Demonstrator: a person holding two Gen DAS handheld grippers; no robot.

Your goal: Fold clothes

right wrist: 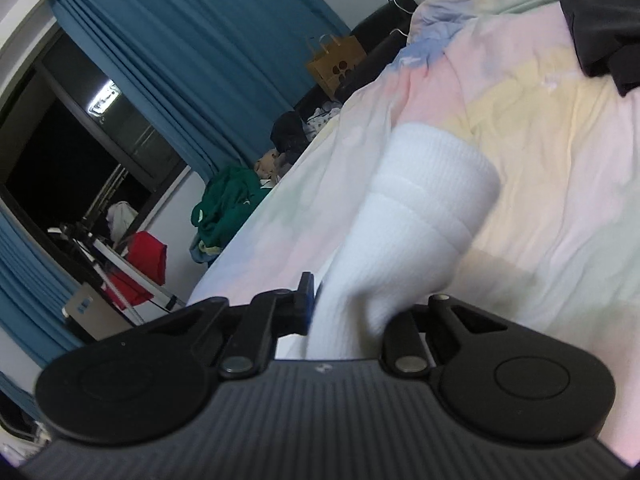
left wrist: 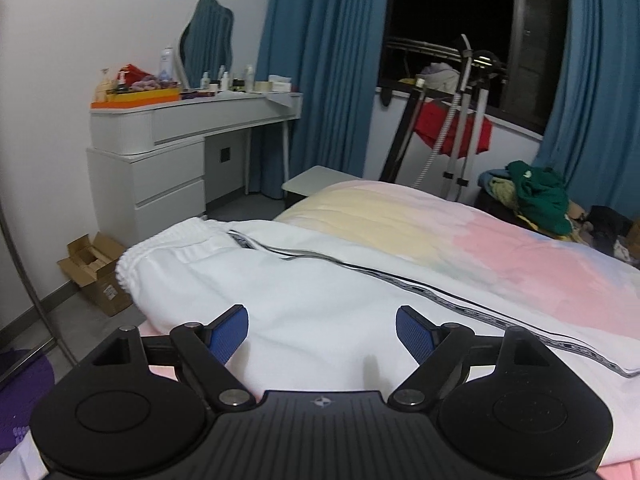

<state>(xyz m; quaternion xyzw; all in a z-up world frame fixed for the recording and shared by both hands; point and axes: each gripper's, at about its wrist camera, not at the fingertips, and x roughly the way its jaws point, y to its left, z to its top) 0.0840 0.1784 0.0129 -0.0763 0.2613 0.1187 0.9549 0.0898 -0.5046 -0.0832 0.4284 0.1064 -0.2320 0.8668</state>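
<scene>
White trousers (left wrist: 280,280) with a dark side stripe lie flat on the pastel bed cover (left wrist: 500,248), their elastic waistband (left wrist: 160,248) at the bed's left edge. My left gripper (left wrist: 320,316) hovers just above them, jaws wide open, with nothing between the blue pads (left wrist: 228,336). In the right wrist view, my right gripper (right wrist: 348,304) is shut on the end of a white trouser leg, whose ribbed cuff (right wrist: 432,184) sticks out beyond the jaws above the bed cover (right wrist: 560,160). The cloth hides the right finger's pad.
A white dressing table (left wrist: 168,148) and an open cardboard box (left wrist: 96,276) stand left of the bed. A drying rack with red cloth (left wrist: 452,124) and a pile of green clothes (left wrist: 540,196) lie beyond it. A black garment (right wrist: 600,20) lies on the bed.
</scene>
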